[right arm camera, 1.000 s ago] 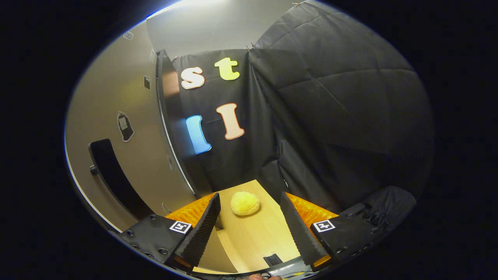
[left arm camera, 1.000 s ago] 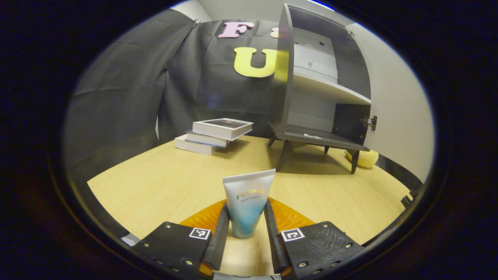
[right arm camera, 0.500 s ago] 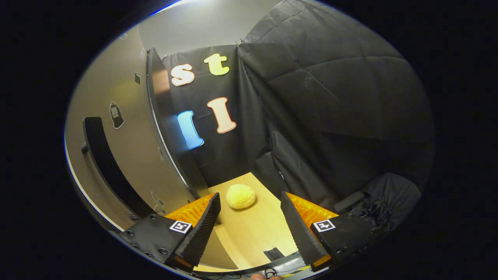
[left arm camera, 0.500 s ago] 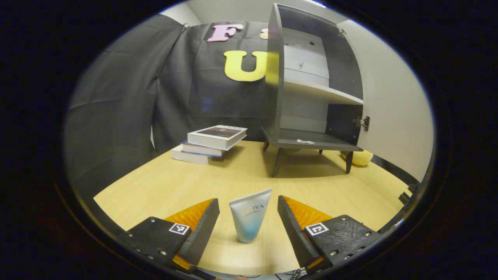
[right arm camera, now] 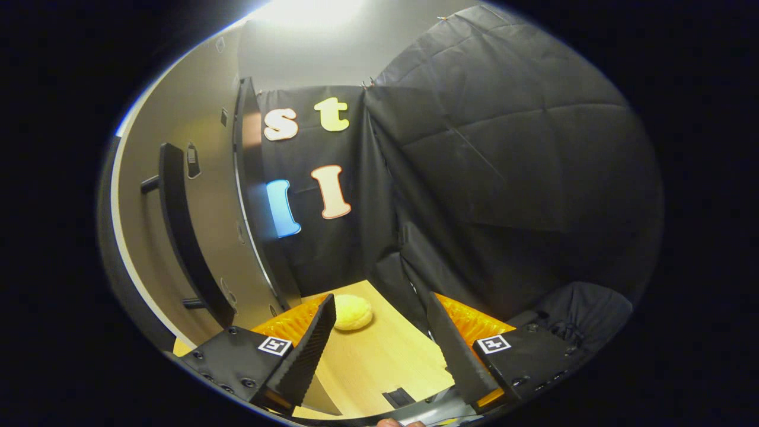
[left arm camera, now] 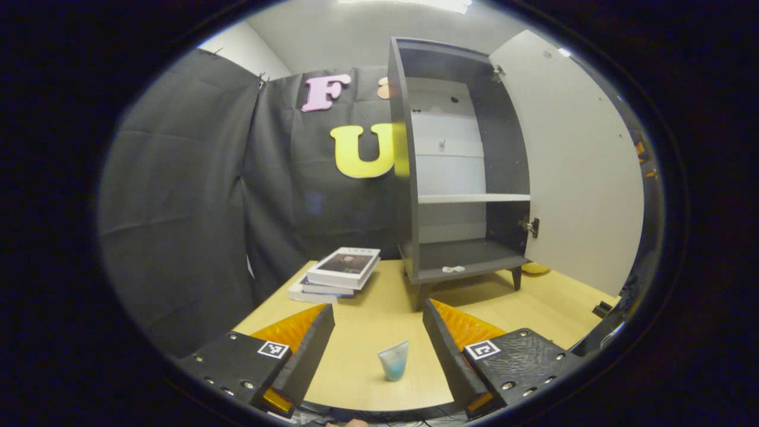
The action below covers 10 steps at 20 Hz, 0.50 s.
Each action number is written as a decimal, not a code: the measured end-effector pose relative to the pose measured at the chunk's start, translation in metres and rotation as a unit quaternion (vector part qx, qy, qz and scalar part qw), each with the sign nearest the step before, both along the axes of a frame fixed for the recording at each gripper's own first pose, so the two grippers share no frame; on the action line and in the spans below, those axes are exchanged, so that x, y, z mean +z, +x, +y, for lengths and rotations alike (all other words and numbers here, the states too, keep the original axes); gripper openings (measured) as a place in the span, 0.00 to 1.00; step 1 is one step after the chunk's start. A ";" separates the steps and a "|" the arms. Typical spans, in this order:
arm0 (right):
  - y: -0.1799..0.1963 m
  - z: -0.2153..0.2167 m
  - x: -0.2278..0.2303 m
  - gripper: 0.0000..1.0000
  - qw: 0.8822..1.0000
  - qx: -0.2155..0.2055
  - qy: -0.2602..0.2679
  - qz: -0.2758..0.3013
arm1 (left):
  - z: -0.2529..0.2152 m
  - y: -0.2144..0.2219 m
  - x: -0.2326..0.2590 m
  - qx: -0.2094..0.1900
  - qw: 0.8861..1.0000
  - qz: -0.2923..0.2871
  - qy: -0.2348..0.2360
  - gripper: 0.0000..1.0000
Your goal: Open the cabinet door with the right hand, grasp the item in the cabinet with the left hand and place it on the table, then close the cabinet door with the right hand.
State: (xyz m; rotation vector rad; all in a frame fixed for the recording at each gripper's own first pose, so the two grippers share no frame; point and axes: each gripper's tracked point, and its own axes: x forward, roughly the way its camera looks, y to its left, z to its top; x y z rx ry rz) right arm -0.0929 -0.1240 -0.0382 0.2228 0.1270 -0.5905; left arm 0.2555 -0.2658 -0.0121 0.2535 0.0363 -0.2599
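So the big thing here is the bench (left arm camera: 362, 332), light wood, carrying everything, with the dark grey cabinet (left arm camera: 409, 178) standing on its little legs toward the back so there's free space in front of it for setting stuff down. Its door (left arm camera: 569, 178) is swung wide open to the right, which makes sense since the inside had to be reachable; both shelves look bare apart from a small pale scrap on the bottom one. From the right gripper view you're looking at the outer face of that door, and the long dark handle (right arm camera: 181, 231) runs up it, just left of the right tongs (right arm camera: 379, 350). Those are spread apart and holding nothing, parked close by, I'd guess because closing the door is the only step left. A stack of books (left arm camera: 338, 274) sits left of the cabinet, out of the way. There's a yellow round plush-looking thing (right arm camera: 352, 312) on the bench beyond the door, which I'd watch when the door swings. The left tongs (left arm camera: 379, 356) are also spread wide and empty, and the little tube (left arm camera: 394, 360) stands cap-down on the bench between them but touching neither finger, so it reads as already placed.
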 end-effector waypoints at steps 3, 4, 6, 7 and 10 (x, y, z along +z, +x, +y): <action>0.000 0.005 0.013 0.97 1.000 0.020 -0.007 -0.018 | -0.017 -0.013 0.035 -0.001 1.000 -0.008 -0.019 0.92; -0.001 0.001 0.019 0.97 0.999 0.021 -0.015 -0.019 | -0.021 -0.014 0.044 0.000 1.000 -0.005 -0.027 0.92; -0.010 -0.006 0.035 0.97 0.999 0.026 -0.034 -0.025 | -0.028 -0.015 0.057 0.003 1.000 0.006 -0.027 0.89; -0.011 -0.007 0.045 0.97 0.998 0.030 -0.042 -0.031 | -0.026 -0.014 0.066 0.013 1.000 0.005 -0.020 0.89; -0.017 -0.008 0.067 0.97 0.996 0.042 -0.058 -0.044 | -0.037 -0.012 0.093 0.009 1.000 -0.012 -0.024 0.89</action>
